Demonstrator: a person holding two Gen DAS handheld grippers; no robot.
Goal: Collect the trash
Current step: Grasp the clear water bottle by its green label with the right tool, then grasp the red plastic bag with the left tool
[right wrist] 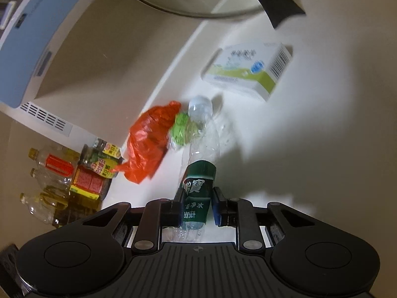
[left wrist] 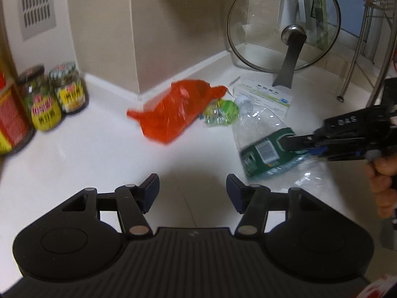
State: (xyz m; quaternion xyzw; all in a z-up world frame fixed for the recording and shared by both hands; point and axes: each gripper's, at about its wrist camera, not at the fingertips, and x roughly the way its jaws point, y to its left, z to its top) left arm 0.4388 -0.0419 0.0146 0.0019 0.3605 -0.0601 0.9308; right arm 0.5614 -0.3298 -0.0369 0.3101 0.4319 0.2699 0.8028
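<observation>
Nearest my right wrist camera, my right claw [right wrist: 196, 209] has its pads pressed on the green label of a crushed clear water bottle [right wrist: 198, 173], gripping it low on the body while the capped neck points away from me toward the back wall. My left claw [left wrist: 193, 191] hangs half open over the bare white worktop [left wrist: 99, 154], holding nothing, with the bottle off to its right side. I judge the grip the weak point: the plastic is thin, already crumpled and slick, so it may buckle further or twist out as I lift, and the long free neck could swing into the orange plastic bag [left wrist: 173, 114] or the scrunched green wrapper [left wrist: 220, 113] lying just beside it and scatter them. Behind stands a glass pot lid [left wrist: 282, 22] propped on edge against the wall; a careless lift of the bottle could knock it over. A flat white and green carton [right wrist: 248, 70] lies near the lid's handle, shut, its contents hidden. The bottle looks empty. Jars [left wrist: 57, 92] with printed labels stand at the left by the wall, lids on, dark contents inside, and the right view shows oil bottles [right wrist: 49, 168] beside them, some partly filled. No bin is in view.
</observation>
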